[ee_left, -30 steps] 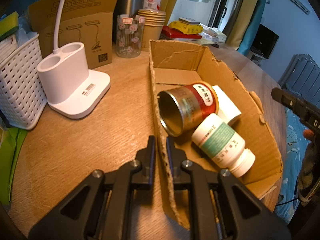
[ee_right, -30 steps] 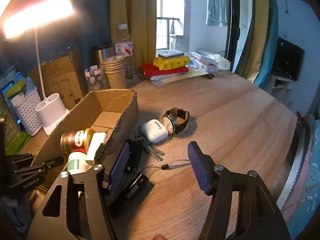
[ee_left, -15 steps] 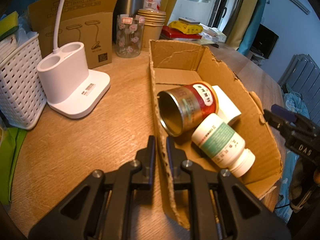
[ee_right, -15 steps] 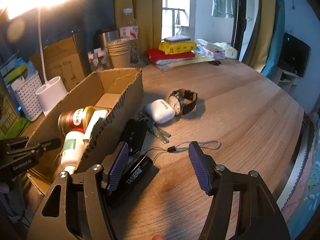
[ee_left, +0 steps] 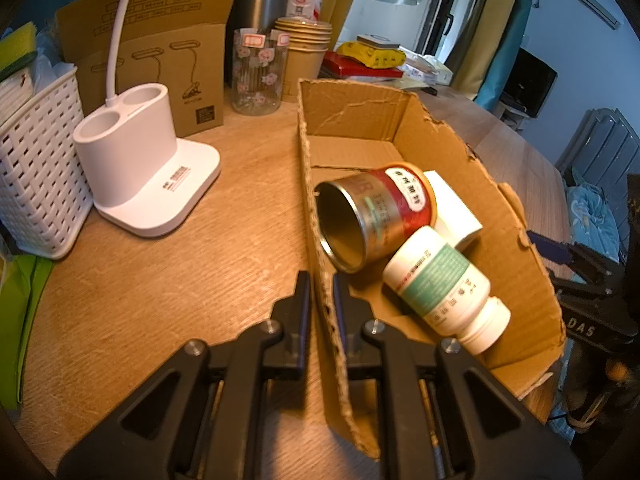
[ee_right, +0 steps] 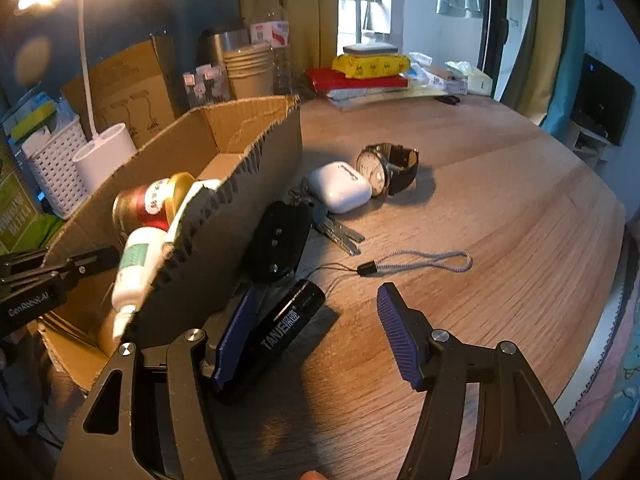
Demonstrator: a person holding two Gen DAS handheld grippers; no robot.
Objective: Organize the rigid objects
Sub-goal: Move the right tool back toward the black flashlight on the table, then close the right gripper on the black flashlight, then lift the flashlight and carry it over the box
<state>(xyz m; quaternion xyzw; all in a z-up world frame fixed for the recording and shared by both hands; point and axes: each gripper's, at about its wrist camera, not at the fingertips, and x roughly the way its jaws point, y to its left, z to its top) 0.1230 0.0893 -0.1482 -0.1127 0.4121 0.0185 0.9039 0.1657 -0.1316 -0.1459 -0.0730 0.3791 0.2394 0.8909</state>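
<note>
- Between my left gripper's (ee_left: 320,300) two black fingers stands the near side wall of the torn brown cardboard box (ee_left: 516,240); the jaws are clamped together on that wall, one finger outside and one inside.
- From that gripper, a red-and-gold metal tin (ee_left: 376,212) lies on its side inside the box at about 1 o'clock, open mouth facing me.
- At 2 o'clock lies a white plastic pill bottle with a green label (ee_left: 440,280), touching the tin, with a flat white carton (ee_left: 452,208) behind both.
- At 10 o'clock, outside the box on the wooden table (ee_left: 160,292), stands a white lamp base (ee_left: 140,176).
- Over on the right wrist view, my right gripper (ee_right: 312,340) has its blue-padded jaws wide apart, holding nothing.
- A black cylindrical flashlight with white lettering (ee_right: 280,332) lies on the table just beside the left pad, at roughly 11 o'clock from the gripper's middle; whether pad and flashlight touch I cannot tell.
- Its grey wrist cord (ee_right: 424,260) trails off toward 1 o'clock.
- A black car key fob (ee_right: 280,240) leans against the box's outer wall at 12 o'clock.
- Further off at 12 to 1 o'clock sit a white earbud case (ee_right: 340,186) and a dark-strapped wristwatch (ee_right: 384,168).
</note>
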